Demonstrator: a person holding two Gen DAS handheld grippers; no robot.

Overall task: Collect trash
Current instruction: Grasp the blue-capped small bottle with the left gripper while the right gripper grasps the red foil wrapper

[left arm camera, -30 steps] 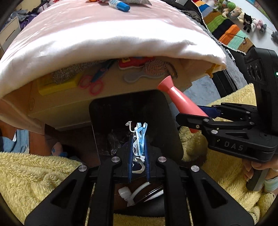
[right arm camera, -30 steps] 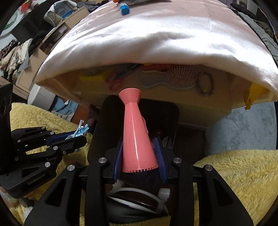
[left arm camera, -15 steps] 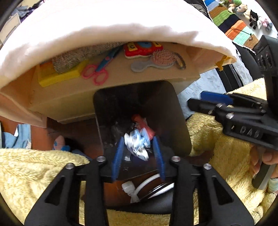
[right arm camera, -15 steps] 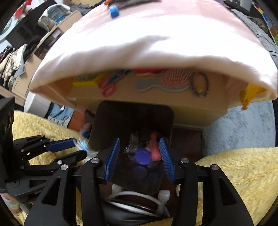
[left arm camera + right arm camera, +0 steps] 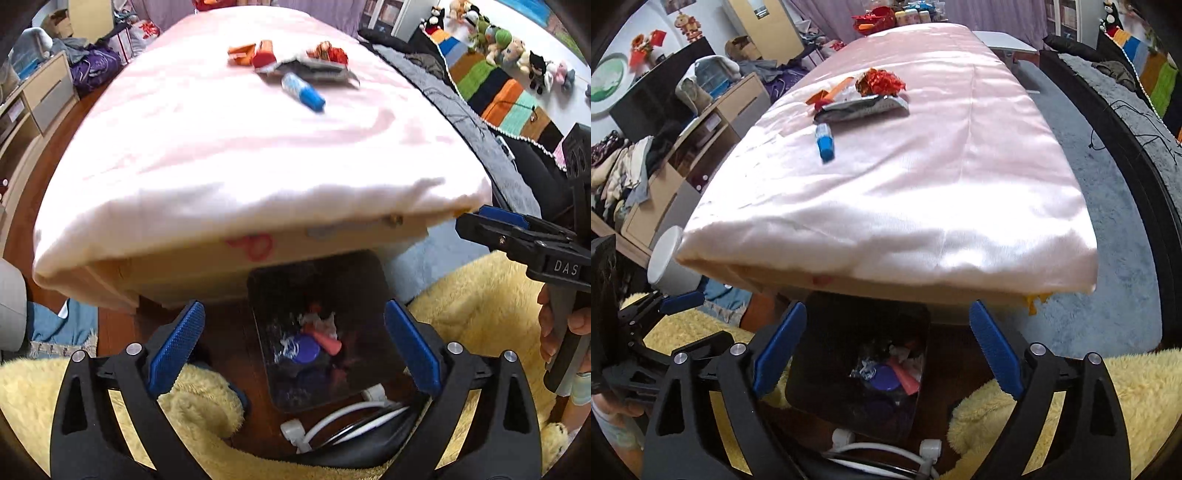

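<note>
A black bin [image 5: 258,280] [image 5: 923,314] stands on the floor under the table's near edge. Inside lie the pink cone [image 5: 327,341] [image 5: 905,376], a purple lid [image 5: 304,349] [image 5: 884,376] and crumpled wrappers. My left gripper [image 5: 293,347] is open and empty above the bin. My right gripper [image 5: 886,354] is open and empty above it too; it shows at the right of the left wrist view [image 5: 491,221]. On the pink tablecloth [image 5: 221,140] [image 5: 905,177] lie a blue-capped tube [image 5: 303,92] [image 5: 824,142], a silver wrapper [image 5: 862,107] [image 5: 314,70] and red-orange wrappers [image 5: 258,53] [image 5: 879,79].
Yellow fluffy rug [image 5: 480,295] [image 5: 1126,387] lies on both sides of the bin. A shelf under the cloth holds pink scissors [image 5: 255,243]. A grey rug [image 5: 1108,166] and striped blanket with plush toys [image 5: 498,85] are on the right; drawers [image 5: 701,140] and clothes on the left.
Both grippers opened and let the blue-white wrapper and the pink cone fall into the bin. Both then rose, so the tabletop with its trash came into view.
</note>
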